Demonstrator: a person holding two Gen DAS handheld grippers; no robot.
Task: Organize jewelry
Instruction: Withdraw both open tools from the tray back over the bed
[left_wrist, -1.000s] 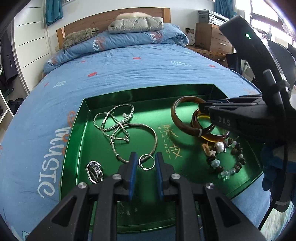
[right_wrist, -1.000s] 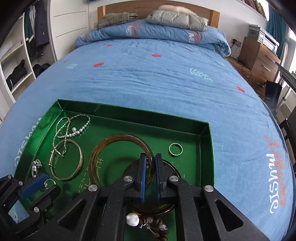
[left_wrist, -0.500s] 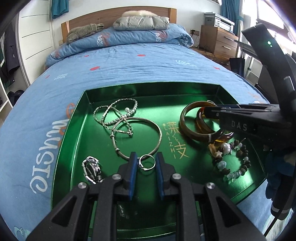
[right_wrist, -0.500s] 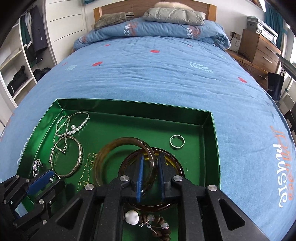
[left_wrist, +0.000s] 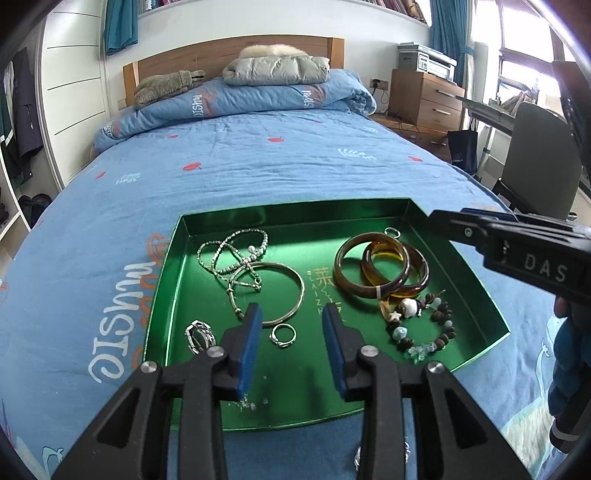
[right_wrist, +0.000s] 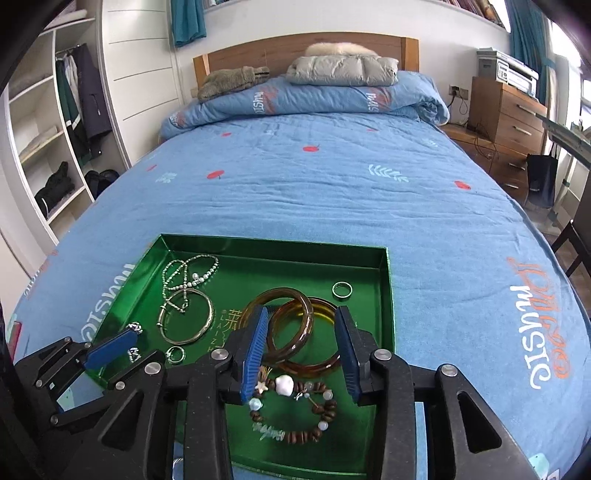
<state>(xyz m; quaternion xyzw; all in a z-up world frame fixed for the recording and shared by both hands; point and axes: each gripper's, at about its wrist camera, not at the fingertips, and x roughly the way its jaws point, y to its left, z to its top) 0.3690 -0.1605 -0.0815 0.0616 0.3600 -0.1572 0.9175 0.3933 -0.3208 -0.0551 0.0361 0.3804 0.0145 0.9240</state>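
Observation:
A green tray lies on the blue bed and holds the jewelry. In it are a silver chain, a silver bangle, a small silver ring, a chunky ring, brown bangles, a bead bracelet and a plain ring. My left gripper is open and empty above the small ring. My right gripper is open and empty above the brown bangles.
The tray sits near the foot of the bed. A folded duvet and pillows lie at the headboard. A wooden dresser and a chair stand on the right, open wardrobe shelves on the left.
Both grippers opened and pulled back and up from the tray. The left let go of the small silver ring; the right let go of the brown bangle. Both pieces now lie in the tray.

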